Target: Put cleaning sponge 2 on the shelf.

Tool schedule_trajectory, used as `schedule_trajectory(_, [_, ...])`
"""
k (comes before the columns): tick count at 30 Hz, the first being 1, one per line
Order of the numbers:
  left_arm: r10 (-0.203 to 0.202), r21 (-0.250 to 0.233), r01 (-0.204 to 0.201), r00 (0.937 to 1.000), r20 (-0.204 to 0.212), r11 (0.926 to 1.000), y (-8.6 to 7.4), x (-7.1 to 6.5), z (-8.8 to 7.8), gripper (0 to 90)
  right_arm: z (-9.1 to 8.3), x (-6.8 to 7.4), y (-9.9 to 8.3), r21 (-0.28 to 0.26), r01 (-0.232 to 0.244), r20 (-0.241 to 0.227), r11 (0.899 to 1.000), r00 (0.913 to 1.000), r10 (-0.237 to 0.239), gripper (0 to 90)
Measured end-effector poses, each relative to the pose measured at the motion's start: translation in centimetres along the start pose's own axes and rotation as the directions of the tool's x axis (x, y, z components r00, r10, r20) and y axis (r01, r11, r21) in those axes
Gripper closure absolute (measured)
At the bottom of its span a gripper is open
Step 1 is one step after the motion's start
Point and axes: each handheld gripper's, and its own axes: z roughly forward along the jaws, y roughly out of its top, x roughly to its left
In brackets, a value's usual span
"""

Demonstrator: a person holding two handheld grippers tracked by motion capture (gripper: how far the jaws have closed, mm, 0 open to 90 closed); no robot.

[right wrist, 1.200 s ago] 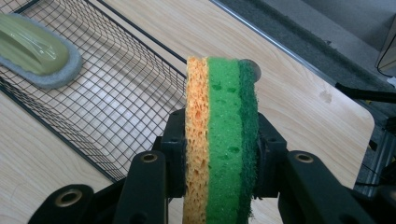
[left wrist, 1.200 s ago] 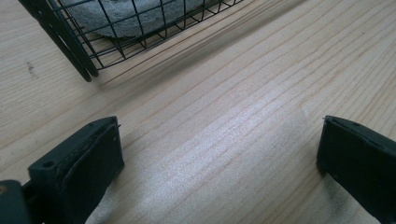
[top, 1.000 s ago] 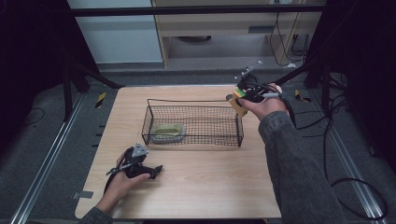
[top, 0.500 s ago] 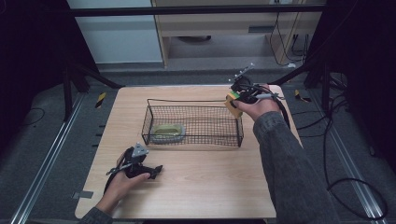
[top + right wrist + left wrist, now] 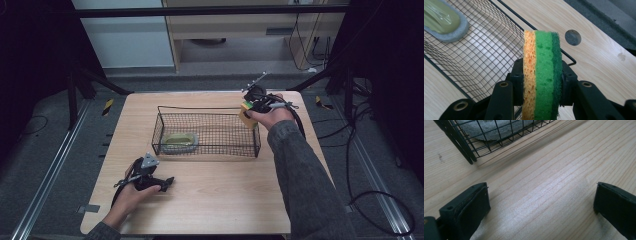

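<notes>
Orange, green and dark-green layered sponge (image 5: 542, 75) sits squeezed edge-up between the right gripper (image 5: 541, 82) jaws, centre of the right gripper view, over the black wire basket's (image 5: 207, 131) right-end rim. Left gripper (image 5: 541, 202) jaws gape wide over bare wooden tabletop (image 5: 554, 182).
</notes>
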Motion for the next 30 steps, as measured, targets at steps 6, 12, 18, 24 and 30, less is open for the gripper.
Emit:
schedule_trajectory(6, [0.001, 0.0, -0.001, 1.0, 0.0, 1.0, 0.0, 0.0, 0.0, 0.0, 1.8, 0.0, 0.2, 0.013, 0.003, -0.008, 1.0, 1.0, -0.003, 64.2])
schedule_trajectory(12, [-0.001, -0.001, 0.001, 1.0, 0.002, 1.0, 0.0, 0.0, 0.0, 0.0, 3.5, -0.4, -0.6, 0.034, -0.002, -0.018, 0.999, 0.9998, 0.003, 64.2])
schedule_trajectory(18, [0.0, -0.001, 0.0, 1.0, 0.002, 1.0, 0.0, 0.0, 0.0, 0.0, 4.1, -0.8, -1.0, 0.045, -0.021, -0.016, 0.999, 0.9996, 0.021, 64.2])
schedule_trajectory(24, [-0.001, -0.003, 0.001, 1.0, 0.001, 1.0, 0.0, 0.0, 0.1, 0.0, 4.8, -0.9, -1.3, 0.056, -0.023, -0.011, 0.998, 0.9997, 0.023, 64.2])
schedule_trajectory(30, [-0.001, -0.003, 0.001, 1.0, 0.001, 1.0, 0.0, 0.0, 0.1, 0.0, 5.4, -0.8, -1.5, 0.064, -0.016, -0.011, 0.998, 0.9998, 0.017, 64.2])
